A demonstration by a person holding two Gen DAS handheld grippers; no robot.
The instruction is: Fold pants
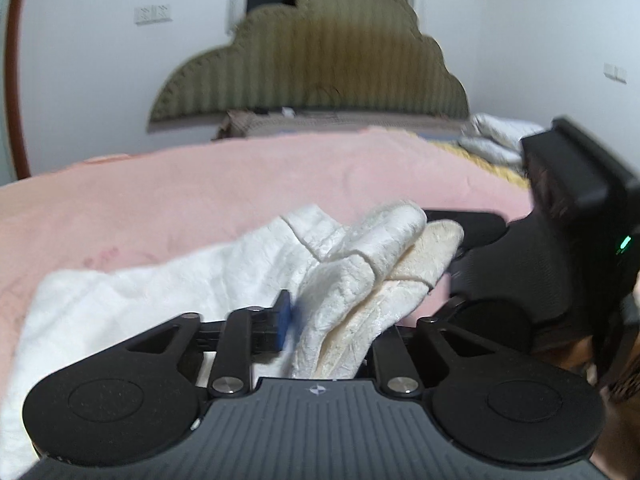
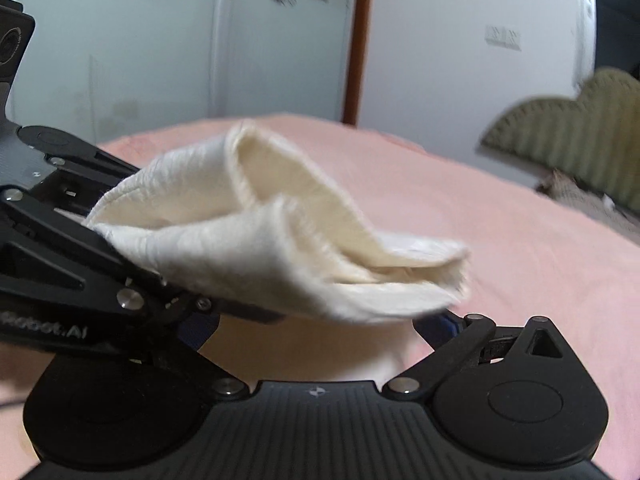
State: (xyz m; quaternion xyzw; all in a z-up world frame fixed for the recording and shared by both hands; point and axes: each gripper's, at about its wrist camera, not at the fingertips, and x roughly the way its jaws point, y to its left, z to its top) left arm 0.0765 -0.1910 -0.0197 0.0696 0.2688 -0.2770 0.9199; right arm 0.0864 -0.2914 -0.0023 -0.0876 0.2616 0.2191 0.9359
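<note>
I find my left tool [image 1: 320, 344] pinching the white pants [image 1: 168, 280], raised off the pink bed [image 1: 200, 188]. My right tool [image 2: 316, 320] sits spread beneath the cloth's bunched end, the two tools crossing closely.

Left gripper [image 1: 328, 340] fingertips: buried in the pants [image 1: 360, 280] fold
Right gripper [image 2: 316, 320] fingertips: hidden under the cloth
Pants: cut off at 8 o'clock in the left view
Headboard [image 1: 312, 60]: motion-blurred
Wall switches [image 1: 153, 14]: too small to read
</note>
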